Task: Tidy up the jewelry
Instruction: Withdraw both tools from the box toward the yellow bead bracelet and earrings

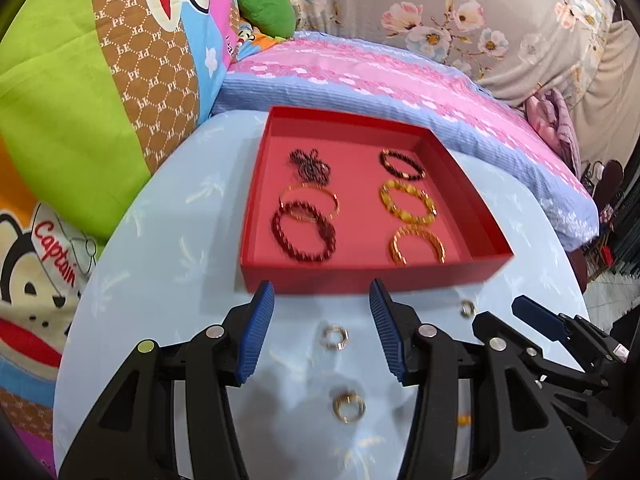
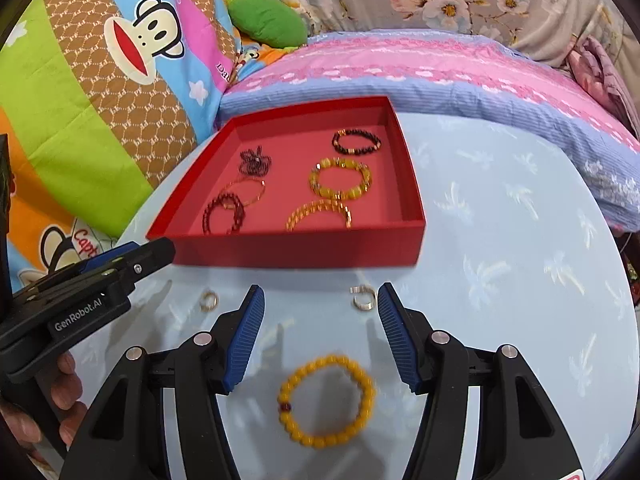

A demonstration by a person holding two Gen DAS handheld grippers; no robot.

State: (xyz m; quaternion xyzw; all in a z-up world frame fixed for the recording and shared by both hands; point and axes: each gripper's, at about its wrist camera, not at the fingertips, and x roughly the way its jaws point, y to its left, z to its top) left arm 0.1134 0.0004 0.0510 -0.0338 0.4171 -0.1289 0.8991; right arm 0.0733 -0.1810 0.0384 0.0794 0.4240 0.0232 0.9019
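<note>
A shallow red box (image 1: 360, 276) stands on the pale blue round table (image 1: 168, 280) and holds several bracelets, among them a dark red bead one (image 1: 278, 230) and a dark chain clump (image 1: 310, 164). My left gripper (image 1: 322, 292) hovers open in front of the box, with nothing between its pads. Small gold rings (image 1: 335, 337) (image 1: 348, 403) lie on the table beneath it. My right gripper (image 2: 320, 292) is open too. A yellow bead bracelet (image 2: 284, 394) lies flat on the table under it, untouched. Two rings (image 2: 363, 298) (image 2: 209, 301) rest before the red box (image 2: 288, 250).
A bed with a pink and blue quilt (image 1: 400, 80) runs behind the table. Bright cartoon pillows (image 1: 80, 100) crowd the left side. The right gripper (image 1: 498, 312) shows beside the left one. A hand (image 2: 60, 380) holds the left gripper (image 2: 152, 248). A third ring (image 1: 466, 308) lies nearby.
</note>
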